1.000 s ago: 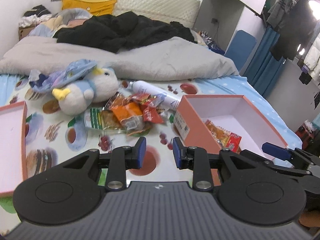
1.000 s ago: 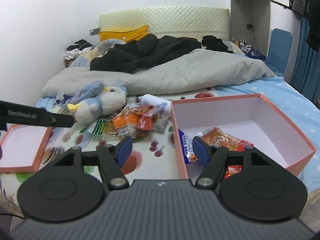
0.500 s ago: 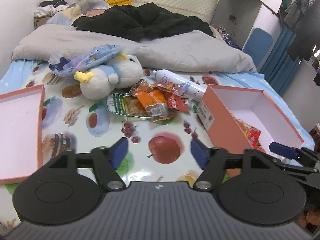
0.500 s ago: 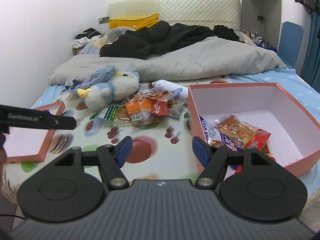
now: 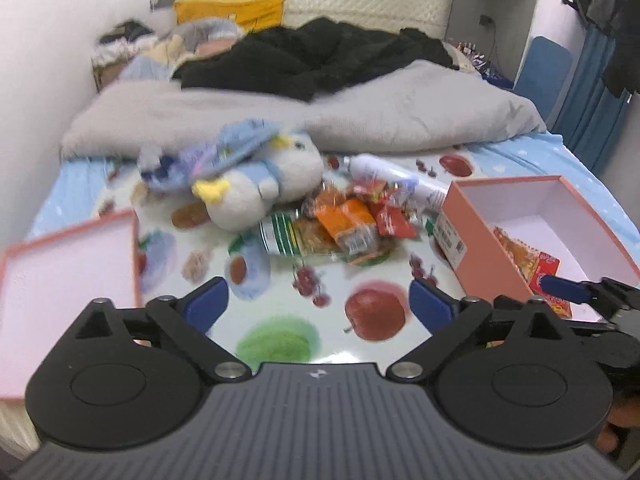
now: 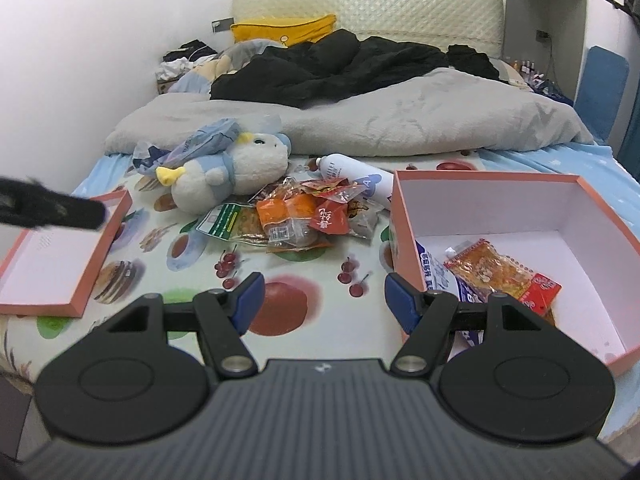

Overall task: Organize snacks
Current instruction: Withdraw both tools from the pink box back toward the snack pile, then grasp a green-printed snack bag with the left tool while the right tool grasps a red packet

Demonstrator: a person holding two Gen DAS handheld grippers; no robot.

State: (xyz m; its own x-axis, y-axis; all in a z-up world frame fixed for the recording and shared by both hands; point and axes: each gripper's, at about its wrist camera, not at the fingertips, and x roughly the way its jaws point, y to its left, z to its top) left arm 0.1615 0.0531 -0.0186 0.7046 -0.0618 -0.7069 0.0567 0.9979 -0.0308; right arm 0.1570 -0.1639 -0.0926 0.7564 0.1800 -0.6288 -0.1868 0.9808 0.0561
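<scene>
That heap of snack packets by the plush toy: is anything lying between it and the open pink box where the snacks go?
Nothing visible does. The snack pile lies just left of the pink box, with only bare fruit-print sheet between them. The white bottle lies behind the pile, off that path, and the box is open on top.

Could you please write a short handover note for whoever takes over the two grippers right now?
Left gripper: open, empty, above the bed sheet.
Right gripper: open, empty, beside the pink box.
Done: a few snack packets already lie in the box.
Left: the snack pile sits on the sheet between the penguin plush and the box, with a white bottle behind it. The box lid lies at the left, upturned.
</scene>
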